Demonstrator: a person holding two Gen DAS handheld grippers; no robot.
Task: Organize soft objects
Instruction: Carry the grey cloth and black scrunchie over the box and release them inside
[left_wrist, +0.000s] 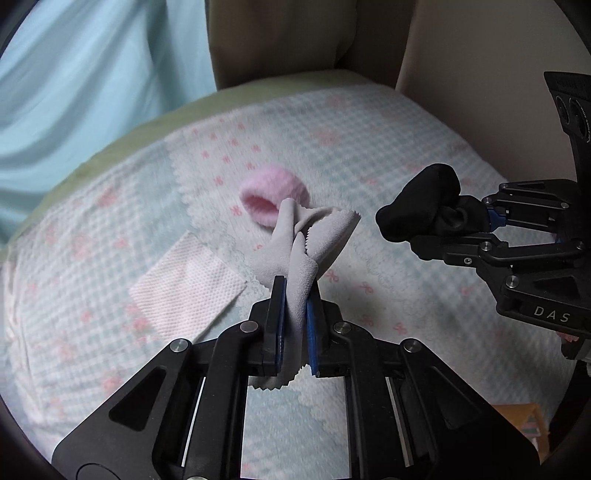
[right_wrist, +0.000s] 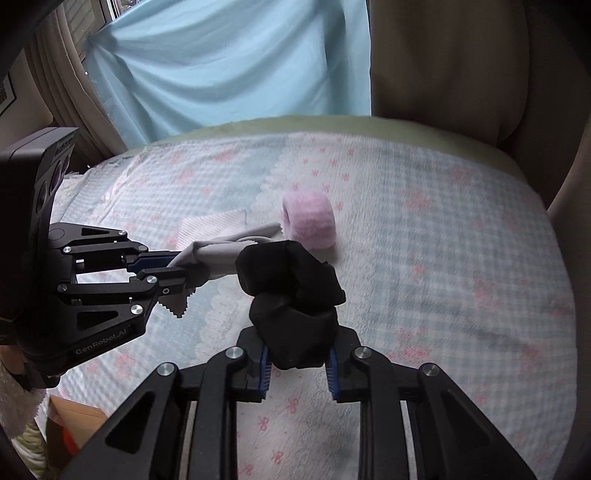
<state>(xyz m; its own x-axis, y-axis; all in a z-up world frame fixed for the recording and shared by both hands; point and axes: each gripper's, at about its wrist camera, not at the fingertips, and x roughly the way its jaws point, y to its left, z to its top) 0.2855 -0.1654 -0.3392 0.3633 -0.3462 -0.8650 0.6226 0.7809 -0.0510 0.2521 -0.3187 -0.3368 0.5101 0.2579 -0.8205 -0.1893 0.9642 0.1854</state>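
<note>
My left gripper (left_wrist: 295, 286) is shut on a grey cloth with pinked edges (left_wrist: 321, 236), which hangs above the bed; the right wrist view shows the same left gripper (right_wrist: 179, 264) and grey cloth (right_wrist: 221, 258) at the left. The right gripper (right_wrist: 298, 347) is shut on a bunched black fabric piece (right_wrist: 291, 280), also lifted off the bed. In the left wrist view the right gripper (left_wrist: 480, 225) and black fabric (left_wrist: 421, 210) are at the right. A pink fuzzy roll (left_wrist: 273, 195) (right_wrist: 310, 218) lies on the quilt beyond both grippers.
A checked quilt with pink bows (left_wrist: 388, 147) (right_wrist: 443, 240) covers the bed. A white embossed tissue (left_wrist: 188, 277) (right_wrist: 214, 223) lies flat at the left. A blue curtain (right_wrist: 221, 66) and beige upholstery (right_wrist: 461, 66) stand behind. A cardboard box (right_wrist: 74, 421) sits below the bed's near edge.
</note>
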